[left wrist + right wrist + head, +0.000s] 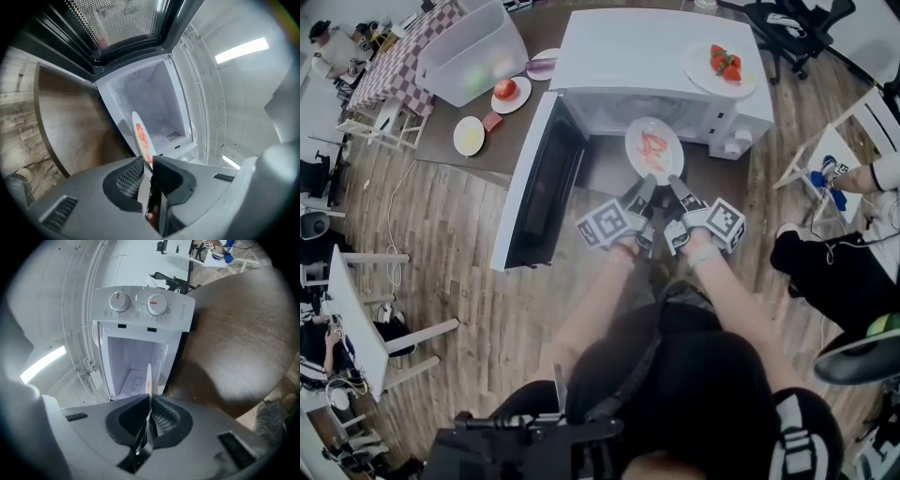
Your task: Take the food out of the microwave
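Note:
A white plate (pixel 653 147) with red food on it hangs level just in front of the open microwave (pixel 647 56), at the mouth of its cavity. Both grippers hold the plate by its near rim. My left gripper (pixel 646 184) is shut on the rim's left side and my right gripper (pixel 676 184) on its right side. In the left gripper view the plate (pixel 140 137) shows edge-on, running into the closed jaws of the left gripper (pixel 151 168). In the right gripper view the plate's thin rim (pixel 149 377) is pinched in the right gripper (pixel 150 409), with the empty cavity (pixel 133 362) behind it.
The microwave door (pixel 539 183) stands swung open to the left. A plate of strawberries (pixel 720 67) sits on top of the microwave. On the brown table (pixel 464 159) are a clear plastic bin (pixel 473 52) and small plates of food (pixel 508 92). Chairs and seated people stand around.

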`<state>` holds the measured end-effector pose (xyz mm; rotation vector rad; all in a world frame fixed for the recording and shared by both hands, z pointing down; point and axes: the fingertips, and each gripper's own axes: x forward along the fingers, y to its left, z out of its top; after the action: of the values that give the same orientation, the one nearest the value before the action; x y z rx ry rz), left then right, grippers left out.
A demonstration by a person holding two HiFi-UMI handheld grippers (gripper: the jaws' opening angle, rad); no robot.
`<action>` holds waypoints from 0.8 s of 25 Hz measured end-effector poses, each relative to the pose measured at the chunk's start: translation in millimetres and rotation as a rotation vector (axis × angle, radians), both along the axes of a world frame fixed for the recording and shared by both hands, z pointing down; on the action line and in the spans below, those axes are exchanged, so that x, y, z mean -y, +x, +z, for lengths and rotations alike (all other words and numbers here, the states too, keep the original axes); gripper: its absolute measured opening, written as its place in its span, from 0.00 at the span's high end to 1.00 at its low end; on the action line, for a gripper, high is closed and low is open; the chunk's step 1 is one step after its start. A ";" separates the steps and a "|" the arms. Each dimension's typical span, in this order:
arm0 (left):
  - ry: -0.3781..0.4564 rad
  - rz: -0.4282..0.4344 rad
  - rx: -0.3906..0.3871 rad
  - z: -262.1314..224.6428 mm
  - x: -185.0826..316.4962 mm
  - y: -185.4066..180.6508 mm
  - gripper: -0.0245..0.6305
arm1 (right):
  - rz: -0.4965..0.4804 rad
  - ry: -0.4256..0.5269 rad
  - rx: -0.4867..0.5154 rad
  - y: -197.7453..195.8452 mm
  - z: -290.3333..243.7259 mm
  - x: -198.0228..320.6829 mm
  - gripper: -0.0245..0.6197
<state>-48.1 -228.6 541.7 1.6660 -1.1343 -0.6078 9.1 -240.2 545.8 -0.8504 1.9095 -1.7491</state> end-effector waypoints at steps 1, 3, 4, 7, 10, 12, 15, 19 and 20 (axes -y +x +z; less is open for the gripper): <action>0.001 0.000 0.000 0.2 -2.5 0.4 0.88 | 0.001 -0.001 0.001 0.3 0.2 -2.6 0.93; 0.004 -0.001 -0.006 0.8 -8.7 2.5 0.88 | -0.002 0.004 -0.003 2.2 0.7 -8.5 0.93; 0.005 -0.003 -0.010 1.0 -12.2 3.9 0.88 | -0.005 0.009 -0.008 3.8 1.2 -11.7 0.93; 0.009 -0.014 -0.012 1.0 -20.1 6.0 0.88 | -0.015 0.016 -0.009 5.9 0.9 -18.4 0.93; 0.010 -0.018 -0.014 2.2 -21.2 8.2 0.88 | -0.015 0.010 -0.004 7.7 1.3 -20.0 0.93; 0.006 -0.016 -0.019 4.3 -21.5 9.2 0.88 | -0.012 0.004 -0.006 8.8 2.7 -20.8 0.93; 0.005 -0.009 -0.017 3.1 -24.1 10.1 0.88 | -0.003 -0.002 0.000 9.5 1.3 -24.1 0.93; 0.006 0.004 -0.012 1.0 -29.6 12.8 0.88 | 0.008 0.009 0.002 12.2 -0.2 -29.1 0.93; 0.006 0.008 -0.011 1.0 -31.3 13.1 0.88 | 0.011 0.011 0.006 12.3 -0.5 -30.8 0.93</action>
<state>-35.0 -197.4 542.7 1.6696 -1.1189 -0.6146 21.4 -209.4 545.3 -0.8492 1.9048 -1.7310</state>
